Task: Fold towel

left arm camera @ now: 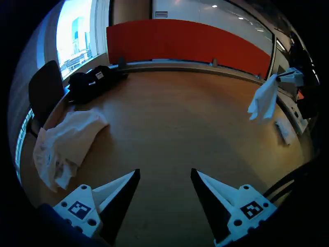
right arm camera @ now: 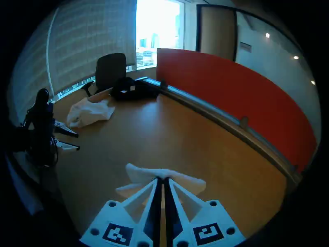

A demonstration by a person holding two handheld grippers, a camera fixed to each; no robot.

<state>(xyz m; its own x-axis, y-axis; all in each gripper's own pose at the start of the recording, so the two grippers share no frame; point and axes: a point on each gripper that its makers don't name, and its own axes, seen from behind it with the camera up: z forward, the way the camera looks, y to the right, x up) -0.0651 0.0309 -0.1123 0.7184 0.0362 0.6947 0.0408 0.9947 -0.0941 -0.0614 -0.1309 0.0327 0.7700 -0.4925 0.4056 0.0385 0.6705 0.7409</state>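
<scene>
A white towel (left arm camera: 263, 99) hangs above the table's right side, pinched at its top by my right gripper (left arm camera: 289, 76). In the right gripper view, that gripper (right arm camera: 163, 180) has its fingers together on the towel (right arm camera: 172, 176), which spreads just past the fingertips. My left gripper (left arm camera: 165, 173) is open over bare wooden table (left arm camera: 172, 119), nothing between its fingers. It appears again far left in the right gripper view (right arm camera: 78, 141), open, held by a dark-sleeved arm.
A crumpled pile of white cloth (left arm camera: 68, 144) lies at the table's left edge, with a black bag (left arm camera: 92, 82) behind it and a dark chair (left arm camera: 44, 92) beside it. A small folded white cloth (left arm camera: 285, 131) lies at the right. A red partition (left arm camera: 185, 41) backs the table.
</scene>
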